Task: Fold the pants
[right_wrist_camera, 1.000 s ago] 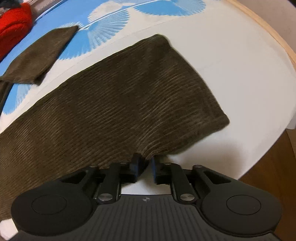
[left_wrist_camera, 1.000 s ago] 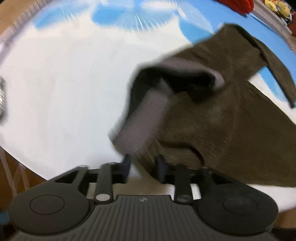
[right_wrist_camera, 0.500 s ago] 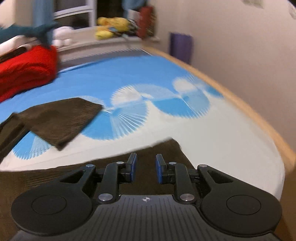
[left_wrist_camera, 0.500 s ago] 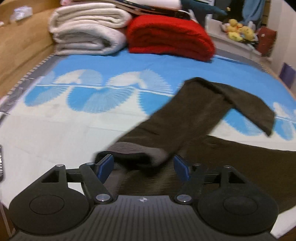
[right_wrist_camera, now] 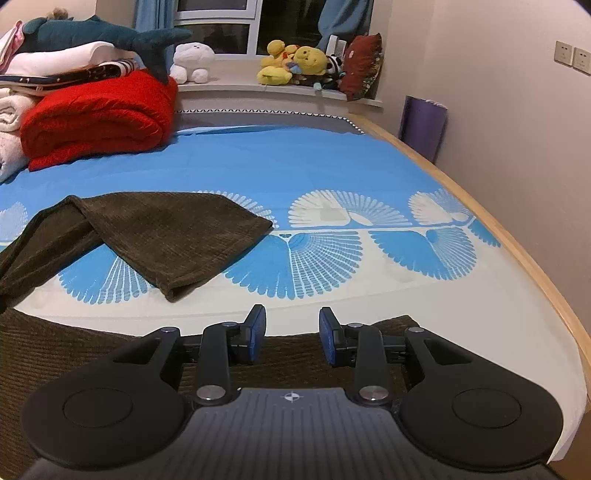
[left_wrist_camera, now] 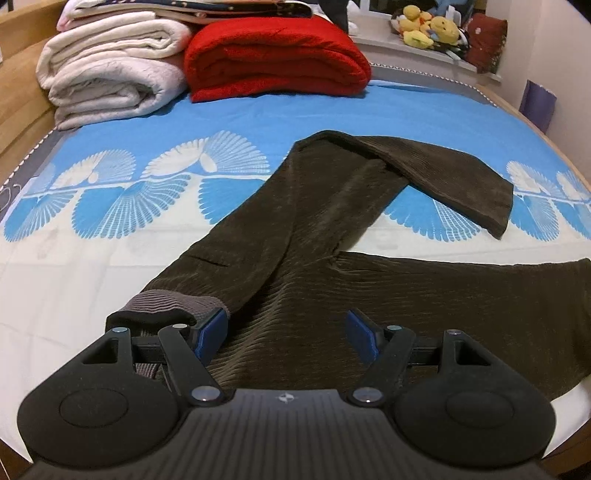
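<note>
Bedroom — wood-framed bed (right_wrist_camera: 524, 254) in blue-and-white fan-print sheet (right_wrist_camera: 295, 162); curtained window (right_wrist_camera: 218, 18) beyond; plain wall (right_wrist_camera: 498, 92) bearing switch plates (right_wrist_camera: 572, 57).

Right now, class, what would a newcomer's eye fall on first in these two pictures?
First the dark brown pants, spread across the near half of the blue and white bedspread, one leg doubled back on itself toward the right. Next the folded red blanket at the far end of the bed, beside a stack of white blankets. Then the yellow plush toys on the windowsill.
</note>
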Action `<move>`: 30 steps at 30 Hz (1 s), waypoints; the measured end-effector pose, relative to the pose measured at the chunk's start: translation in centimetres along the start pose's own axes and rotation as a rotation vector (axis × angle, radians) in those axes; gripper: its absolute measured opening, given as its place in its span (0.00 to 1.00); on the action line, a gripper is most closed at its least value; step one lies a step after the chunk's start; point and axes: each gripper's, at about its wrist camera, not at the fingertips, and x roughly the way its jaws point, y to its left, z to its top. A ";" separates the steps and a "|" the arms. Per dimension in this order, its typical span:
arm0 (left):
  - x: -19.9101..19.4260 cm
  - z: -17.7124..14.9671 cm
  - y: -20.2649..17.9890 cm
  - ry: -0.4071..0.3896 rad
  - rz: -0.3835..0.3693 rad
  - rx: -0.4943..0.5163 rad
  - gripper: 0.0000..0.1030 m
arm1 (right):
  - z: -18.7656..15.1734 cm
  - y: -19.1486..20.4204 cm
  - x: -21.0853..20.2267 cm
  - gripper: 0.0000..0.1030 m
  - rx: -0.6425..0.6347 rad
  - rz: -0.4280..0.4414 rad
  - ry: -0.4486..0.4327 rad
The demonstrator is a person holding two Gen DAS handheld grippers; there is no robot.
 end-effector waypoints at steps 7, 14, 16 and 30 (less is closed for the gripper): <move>0.1 0.5 -0.8 0.001 -0.004 0.000 0.74 | -0.5 -0.6 0.7 0.32 -0.006 -0.008 0.012; -0.2 2.2 0.3 -0.062 0.025 -0.054 0.03 | -0.5 -1.2 1.2 0.24 0.029 -0.005 0.006; 0.1 4.5 3.4 -0.099 0.015 -0.151 0.02 | 0.0 -1.1 1.1 0.10 0.069 0.009 -0.014; 12.8 3.4 2.6 0.297 0.035 0.417 0.58 | 4.6 5.8 3.8 0.10 0.204 0.210 0.006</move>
